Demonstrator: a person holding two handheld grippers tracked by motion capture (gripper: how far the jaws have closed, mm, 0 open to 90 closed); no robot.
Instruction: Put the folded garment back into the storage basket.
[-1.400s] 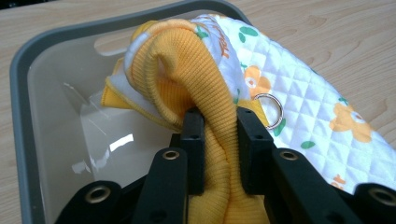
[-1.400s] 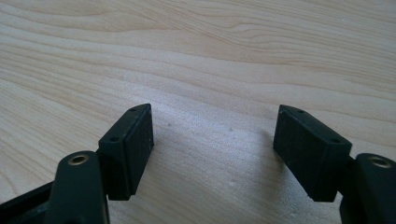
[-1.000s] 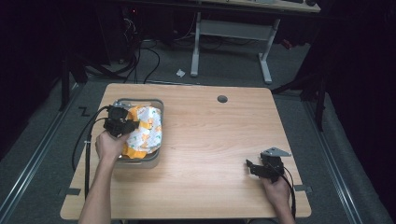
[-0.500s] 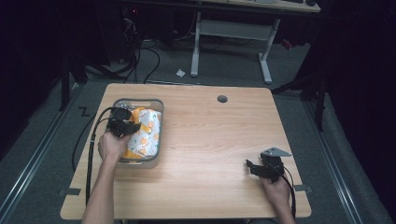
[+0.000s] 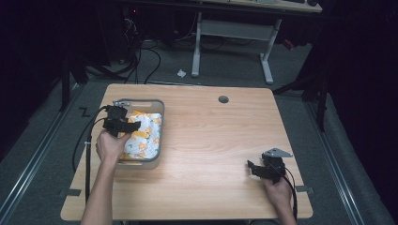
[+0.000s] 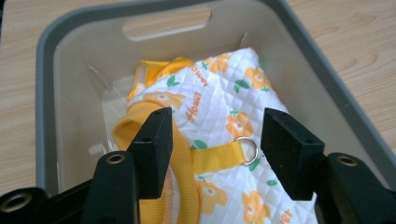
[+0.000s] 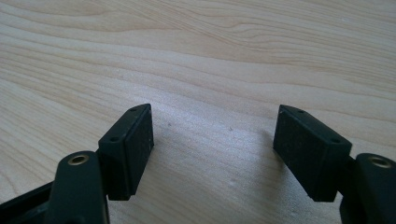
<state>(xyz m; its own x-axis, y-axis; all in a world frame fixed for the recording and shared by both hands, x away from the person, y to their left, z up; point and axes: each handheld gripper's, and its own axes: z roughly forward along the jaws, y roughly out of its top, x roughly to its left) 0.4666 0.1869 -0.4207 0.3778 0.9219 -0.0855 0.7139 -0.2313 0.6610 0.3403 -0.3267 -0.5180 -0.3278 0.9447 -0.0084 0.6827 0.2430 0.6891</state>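
A white quilted garment (image 5: 143, 136) with orange flowers and yellow trim lies in the grey bin (image 5: 162, 131) at the table's left. My left gripper (image 5: 133, 125) hovers over the bin's left part. In the left gripper view its jaws have just been opening and stand apart above the garment (image 6: 219, 93), with a yellow strap and a metal ring (image 6: 246, 150) lying between them, untouched by the pads. The left gripper (image 6: 217, 123) is open. My right gripper (image 5: 251, 168) rests low at the table's near right, open (image 7: 212, 126) over bare wood.
The wooden table (image 5: 220, 140) has a round cable hole (image 5: 223, 99) near its far edge. The bin's wall (image 6: 70, 56) has a handle slot at its far end. A second desk's frame and cables stand on the floor beyond.
The left gripper's jaws have opened and let go of the garment, which now lies flatter in the bin. The right gripper has not moved.
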